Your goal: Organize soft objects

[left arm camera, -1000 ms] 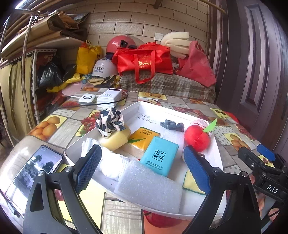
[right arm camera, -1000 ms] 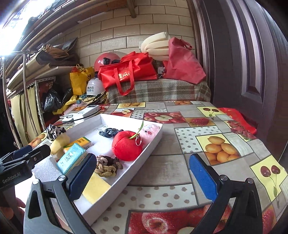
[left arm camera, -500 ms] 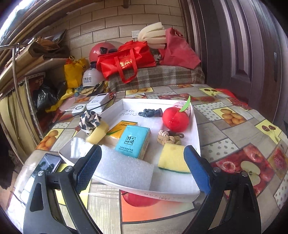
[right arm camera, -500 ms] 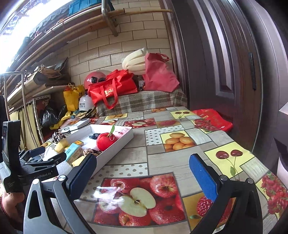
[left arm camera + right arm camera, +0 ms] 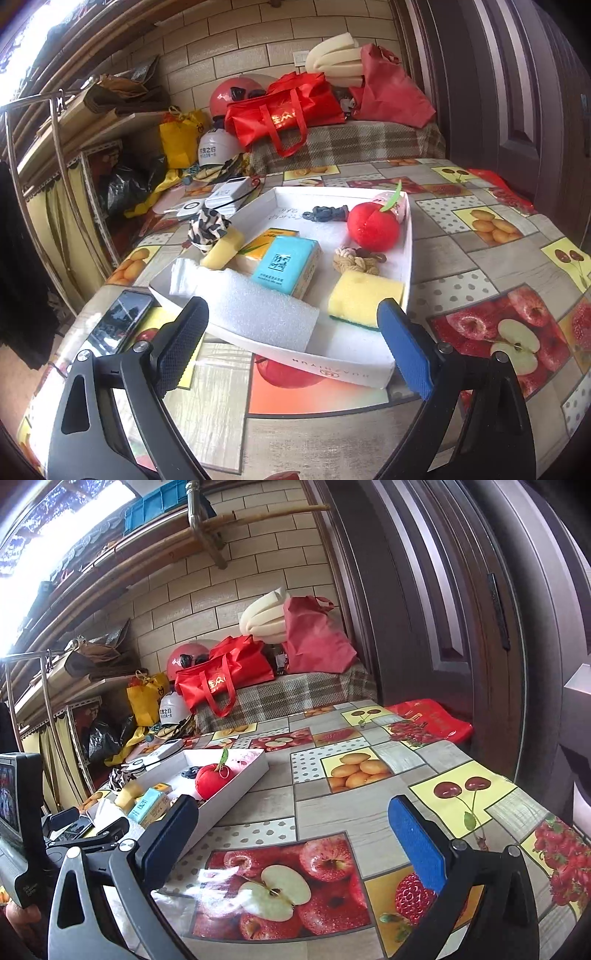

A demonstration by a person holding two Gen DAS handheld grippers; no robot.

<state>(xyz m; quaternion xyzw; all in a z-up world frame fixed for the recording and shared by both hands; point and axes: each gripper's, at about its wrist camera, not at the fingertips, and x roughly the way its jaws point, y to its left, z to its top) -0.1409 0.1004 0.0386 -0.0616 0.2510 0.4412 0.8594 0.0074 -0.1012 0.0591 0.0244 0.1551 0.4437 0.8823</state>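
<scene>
Left wrist view first: the left gripper [image 5: 291, 343] has swung out from over the white tray [image 5: 325, 363] and now sits back at its near rim, fingers spread wide, nothing between them. Every soft thing lies inside that tray: white foam block [image 5: 255, 310] nearest, yellow sponge [image 5: 364, 295] at the near right corner, blue tissue pack [image 5: 286, 266] in the middle, rope knot [image 5: 352, 260] and red plush apple [image 5: 373, 229] further back. Over on the right wrist view, the right gripper [image 5: 295, 842] has pulled well away too, hanging above bare table [image 5: 369, 812] with its fingers also spread and empty, the tray [image 5: 236, 794] off to its left. Both tools backed off, nothing lifted out yet: looks like the sorting is just about to start, with the foam block or sponge closest for the left.
</scene>
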